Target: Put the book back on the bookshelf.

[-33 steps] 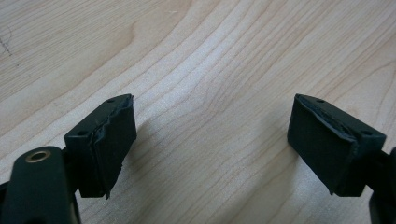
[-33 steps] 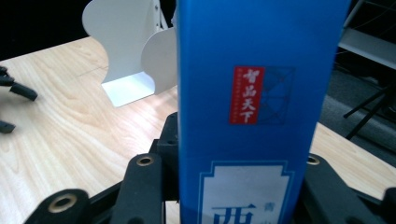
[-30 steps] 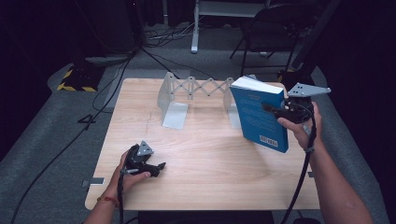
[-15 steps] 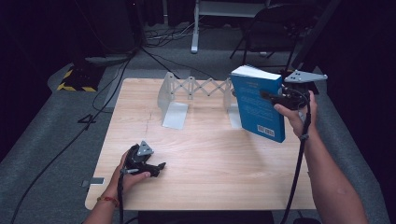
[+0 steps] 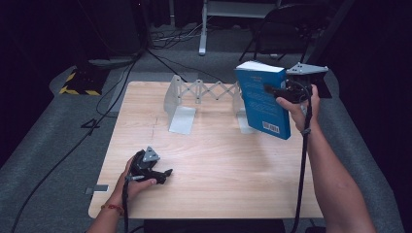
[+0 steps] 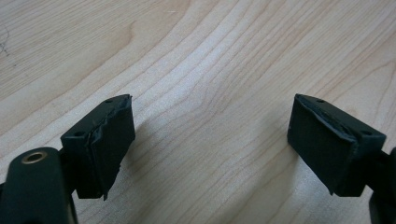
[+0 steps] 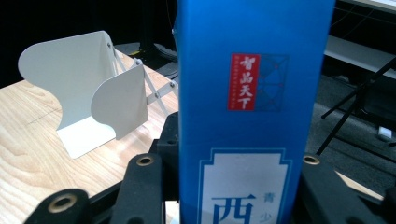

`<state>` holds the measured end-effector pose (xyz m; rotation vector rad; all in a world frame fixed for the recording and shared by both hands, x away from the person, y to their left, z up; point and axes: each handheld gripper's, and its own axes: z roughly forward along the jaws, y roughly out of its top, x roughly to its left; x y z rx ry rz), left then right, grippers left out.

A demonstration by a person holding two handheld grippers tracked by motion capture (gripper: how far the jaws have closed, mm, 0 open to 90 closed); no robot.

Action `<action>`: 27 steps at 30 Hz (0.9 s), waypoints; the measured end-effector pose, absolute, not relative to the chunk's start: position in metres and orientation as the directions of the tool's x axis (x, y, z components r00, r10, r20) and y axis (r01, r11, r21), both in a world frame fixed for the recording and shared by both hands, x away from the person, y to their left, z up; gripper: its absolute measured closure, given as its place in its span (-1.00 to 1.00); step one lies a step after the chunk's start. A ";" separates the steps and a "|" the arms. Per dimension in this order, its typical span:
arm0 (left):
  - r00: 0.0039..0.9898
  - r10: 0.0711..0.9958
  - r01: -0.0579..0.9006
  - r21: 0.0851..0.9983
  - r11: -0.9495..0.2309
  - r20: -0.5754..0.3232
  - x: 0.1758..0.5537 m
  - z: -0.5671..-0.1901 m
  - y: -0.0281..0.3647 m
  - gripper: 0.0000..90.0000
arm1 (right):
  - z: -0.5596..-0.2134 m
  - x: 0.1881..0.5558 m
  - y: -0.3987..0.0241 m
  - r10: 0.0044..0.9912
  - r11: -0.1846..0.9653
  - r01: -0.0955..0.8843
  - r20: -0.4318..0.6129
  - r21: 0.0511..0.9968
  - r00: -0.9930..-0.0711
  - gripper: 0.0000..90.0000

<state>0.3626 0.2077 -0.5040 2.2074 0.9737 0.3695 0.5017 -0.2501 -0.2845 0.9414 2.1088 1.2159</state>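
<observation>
A blue book (image 5: 257, 109) hangs upright in the air over the table's right rear, with my right gripper (image 5: 273, 89) shut on its spine side. In the right gripper view the book (image 7: 254, 79) stands between the two jaws of my right gripper (image 7: 229, 184), its red label facing the camera. Just left of the book is a white expanding book rack (image 5: 182, 104), whose end plates (image 7: 79, 79) are upright. My left gripper (image 5: 164, 174) rests on the wooden table (image 5: 218, 170) near the front left. It is open (image 6: 210, 140) with bare wood between its pads.
The rack's scissor bars (image 5: 209, 91) span the table's back edge. Behind the table the floor holds cables (image 5: 145, 53), a yellow and black striped block (image 5: 77, 83) and a dark chair (image 5: 286, 29). Grey carpet surrounds the table.
My right hand has carried the book back and a little up and left, closer to the rack's right end. The left gripper has stayed where it was.
</observation>
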 end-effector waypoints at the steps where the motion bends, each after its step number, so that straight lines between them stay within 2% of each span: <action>1: 0.679 0.734 0.539 0.690 -0.484 -0.015 0.363 -0.504 0.208 -0.66 | -0.284 0.505 -0.248 0.782 0.350 0.308 -0.095 0.885 -0.616 0.37; 17: 0.685 0.728 0.533 0.690 -0.489 -0.013 0.363 -0.504 0.208 -0.66 | -0.288 0.540 -0.231 0.837 0.298 0.320 -0.084 0.899 -0.541 0.37; 27: 0.684 0.729 0.531 0.691 -0.490 -0.009 0.363 -0.504 0.207 -0.66 | -0.304 0.550 -0.231 0.864 0.238 0.300 -0.060 0.924 -0.500 0.37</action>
